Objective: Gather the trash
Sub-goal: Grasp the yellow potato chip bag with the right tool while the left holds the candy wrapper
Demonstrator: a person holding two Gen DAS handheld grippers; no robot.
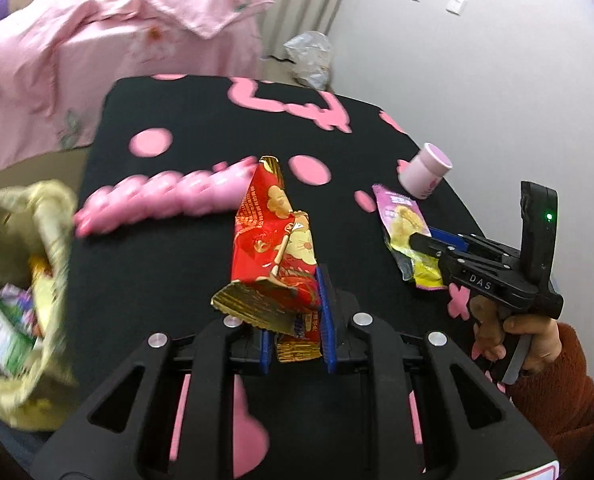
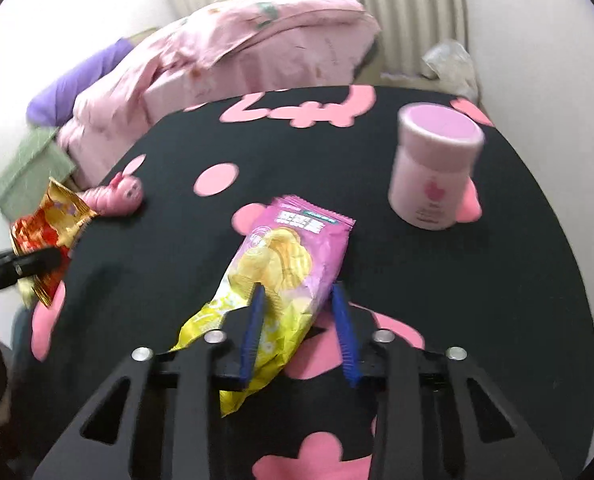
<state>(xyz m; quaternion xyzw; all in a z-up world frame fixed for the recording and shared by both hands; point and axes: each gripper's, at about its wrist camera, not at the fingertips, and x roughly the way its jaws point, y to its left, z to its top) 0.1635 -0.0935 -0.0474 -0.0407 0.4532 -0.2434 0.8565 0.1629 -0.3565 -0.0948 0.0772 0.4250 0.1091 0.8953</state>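
The left gripper point(image 1: 295, 312) is clenched on the red wrapper point(image 1: 275, 236), pinching its lower end between the blue pads point(image 1: 324, 312). The wrapper stands up out of the jaws, long axis running away from the camera and leaning slightly left, its gold crimped bottom edge folded out to the left. It hangs above the black table point(image 1: 169, 264), clear of the cloth.

The right gripper point(image 2: 297, 320) straddles the purple wrapper point(image 2: 293, 256), which lies flat on the table. Its long axis runs from the yellow end near the camera up and right to the purple crimped end. The blue fingers point(image 2: 253, 332) sit on either side of its middle; the left one touches the film, while the right one stands apart with a gap showing, so the jaws are released.

Two wrappers are out on the table side, one per gripper. One pink jar point(image 2: 437, 164) stands upright, well apart from the purple wrapper to its far right, near the table's right edge. One pink toy point(image 2: 115, 198) lies toward the left edge. One woven basket point(image 1: 53, 216) sits beyond the left edge, holding several pieces of litter, too blurred to count.

Bare cloth lies between the two wrappers and between purple wrapper and jar.
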